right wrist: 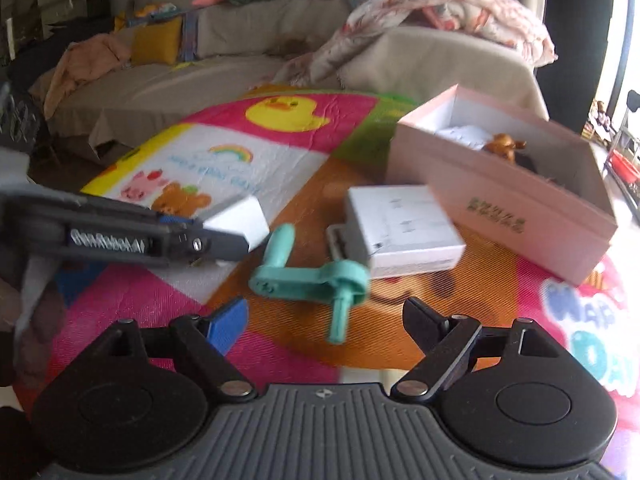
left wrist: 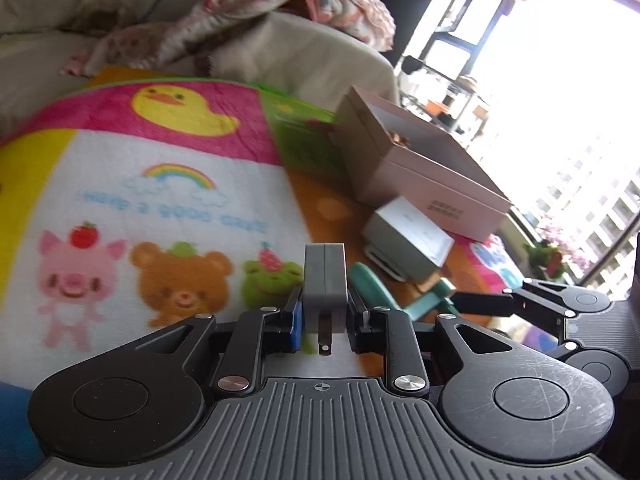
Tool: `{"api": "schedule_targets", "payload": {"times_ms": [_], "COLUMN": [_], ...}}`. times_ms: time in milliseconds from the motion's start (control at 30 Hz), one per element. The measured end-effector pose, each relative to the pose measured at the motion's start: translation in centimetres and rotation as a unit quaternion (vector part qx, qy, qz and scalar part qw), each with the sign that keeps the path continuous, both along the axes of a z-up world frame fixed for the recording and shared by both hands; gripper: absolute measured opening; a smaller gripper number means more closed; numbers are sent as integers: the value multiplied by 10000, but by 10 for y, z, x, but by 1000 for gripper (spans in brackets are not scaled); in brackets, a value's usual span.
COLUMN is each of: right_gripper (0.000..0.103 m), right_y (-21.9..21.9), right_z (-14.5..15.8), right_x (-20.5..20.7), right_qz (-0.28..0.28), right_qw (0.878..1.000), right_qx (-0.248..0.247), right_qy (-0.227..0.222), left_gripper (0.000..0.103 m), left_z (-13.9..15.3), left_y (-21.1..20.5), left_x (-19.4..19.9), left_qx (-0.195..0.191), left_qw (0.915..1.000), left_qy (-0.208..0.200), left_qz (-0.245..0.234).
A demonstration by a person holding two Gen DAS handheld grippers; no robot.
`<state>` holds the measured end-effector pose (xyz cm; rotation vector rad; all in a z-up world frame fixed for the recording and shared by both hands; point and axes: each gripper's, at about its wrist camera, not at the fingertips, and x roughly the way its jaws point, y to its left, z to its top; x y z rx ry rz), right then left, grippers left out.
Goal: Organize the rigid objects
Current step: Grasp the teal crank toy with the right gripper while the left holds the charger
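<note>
Your left gripper point(left wrist: 324, 312) is clamped on the grey plug adapter point(left wrist: 325, 276) (prongs toward camera), held above the cartoon mat point(left wrist: 160, 184). Your right gripper point(right wrist: 324, 320) gapes wide, empty, just short of the teal crank point(right wrist: 308, 276); pink box point(right wrist: 508, 208) behind.

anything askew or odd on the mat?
The small white box lies skewed, propped on a flat white thing beneath its left edge. The teal crank lies loose on the mat, outside the pink box. Nothing looks spilled or broken.
</note>
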<state>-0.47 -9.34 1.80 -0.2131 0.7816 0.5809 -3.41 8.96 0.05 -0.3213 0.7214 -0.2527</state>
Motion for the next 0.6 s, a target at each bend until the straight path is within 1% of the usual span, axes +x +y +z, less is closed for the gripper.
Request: {"api": "schedule_targets", "payload": {"times_ms": [33,67,233,300,333,433,600], "right_gripper": [86,88,88,80,71,71,71], "right_y": [4,7,17,17,16,9,-13], "right_z": [-2,-4,-5,-4,-3,1,7], "right_x": [1,1,9,9,9,5,2], "right_qz": [-28,-89,-220,-123,-68,-52,-278], "right_qw": [10000,9999,9997,9998,9999,9996,9991], "right_qx": [18,48,77,29,14,-147,-199], "right_qy": [30,-37,-69,-130,-146,-230,-246], "left_gripper": [26,26,26,26,26,27,28], "left_z": [1,1,3,3,3,3,3], "left_y": [0,0,-10,-12,-13,-19,-35], "left_x": [-2,-5,-10,-8,-6,2,10], "left_qx": [103,182,514,548,553,672,1073], "left_qw": [9999,9998,9984,9983,9982,9975,9936], "left_qy": [-58,-100,-215,-217,-219,-225,-283], "left_qz": [35,42,-1,-16,-22,-65,-225]}}
